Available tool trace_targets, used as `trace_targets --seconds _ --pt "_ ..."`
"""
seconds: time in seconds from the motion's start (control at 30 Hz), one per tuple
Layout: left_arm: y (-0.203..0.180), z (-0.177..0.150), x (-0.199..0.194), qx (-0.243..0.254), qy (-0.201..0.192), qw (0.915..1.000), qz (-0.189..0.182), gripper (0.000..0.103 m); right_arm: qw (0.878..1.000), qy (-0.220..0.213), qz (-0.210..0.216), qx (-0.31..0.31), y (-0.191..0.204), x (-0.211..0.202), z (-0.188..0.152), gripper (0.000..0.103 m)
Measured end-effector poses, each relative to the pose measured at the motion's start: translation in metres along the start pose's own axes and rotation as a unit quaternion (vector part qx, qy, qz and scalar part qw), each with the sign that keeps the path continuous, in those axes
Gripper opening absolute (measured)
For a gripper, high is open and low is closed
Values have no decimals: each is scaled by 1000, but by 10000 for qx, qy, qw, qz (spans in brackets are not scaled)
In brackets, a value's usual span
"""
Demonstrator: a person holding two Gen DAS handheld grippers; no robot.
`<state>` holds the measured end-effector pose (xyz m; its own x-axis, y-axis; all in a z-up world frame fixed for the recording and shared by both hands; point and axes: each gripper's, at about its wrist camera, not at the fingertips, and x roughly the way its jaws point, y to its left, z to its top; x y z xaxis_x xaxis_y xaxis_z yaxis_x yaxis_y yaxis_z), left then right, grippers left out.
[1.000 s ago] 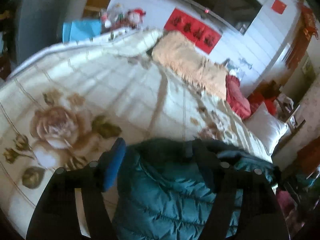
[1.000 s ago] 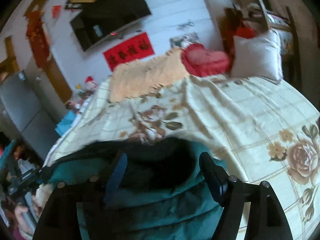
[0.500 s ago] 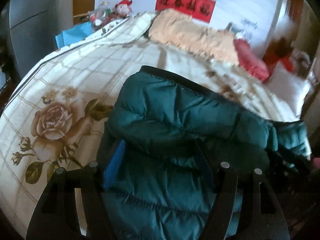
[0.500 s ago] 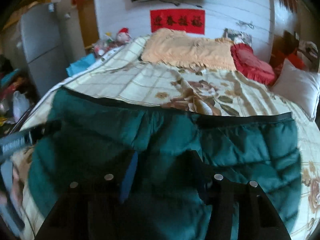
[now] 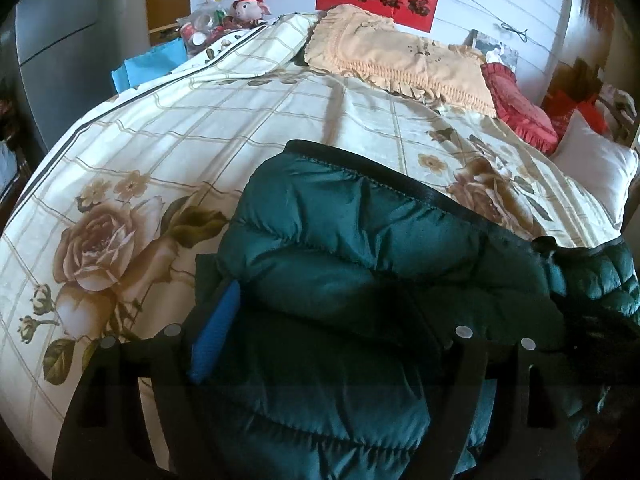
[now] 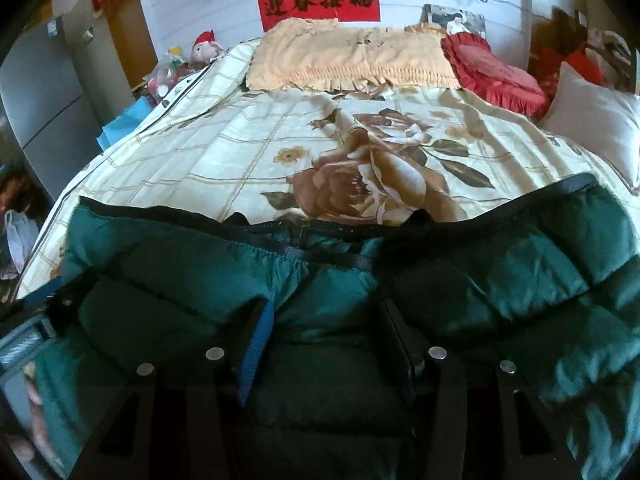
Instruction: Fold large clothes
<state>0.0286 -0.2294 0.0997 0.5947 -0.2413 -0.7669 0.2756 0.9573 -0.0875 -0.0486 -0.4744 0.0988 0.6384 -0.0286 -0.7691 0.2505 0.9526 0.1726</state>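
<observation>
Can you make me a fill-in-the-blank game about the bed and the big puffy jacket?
1. The puffy jacket lying on the bed is dark ____.
2. The bedspread is printed with big brown ____.
3. The sign on the wall behind the bed is ____ with black writing.
4. The heart-shaped cushion lies beside the ____ pillow.

Missing words: green; roses; red; white
</observation>
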Motion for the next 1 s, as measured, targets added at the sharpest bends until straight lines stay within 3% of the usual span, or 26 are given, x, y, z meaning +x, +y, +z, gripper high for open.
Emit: trace_targets --seconds 0.07,0.17,0.4,0.57,0.77,0.93,1.0 --pt "-1 0 0 -16 5 10000 15 80 9995 -295 82 14 -7 -28 -1 52" --pt "-1 0 0 5 4 10000 46 80 9979 -605 -210 -106 -23 -57 0 55" --pt "-5 3 9 72 101 9999 78 85 9940 -385 -1024 -36 -77 -45 6 57" --pt "-9 6 17 122 161 9998 93 87 9942 -94 -1044 234 -100 -12 3 58" --pt "-11 9 24 131 258 9995 122 90 9929 -7 -1167 213 -101 -2 2 59" --pt "-9 8 24 145 233 9996 105 90 9948 -323 -942 211 -90 -47 -6 59" --pt "-9 8 24 139 223 9996 95 90 9959 -490 -748 108 -82 -69 -15 64"
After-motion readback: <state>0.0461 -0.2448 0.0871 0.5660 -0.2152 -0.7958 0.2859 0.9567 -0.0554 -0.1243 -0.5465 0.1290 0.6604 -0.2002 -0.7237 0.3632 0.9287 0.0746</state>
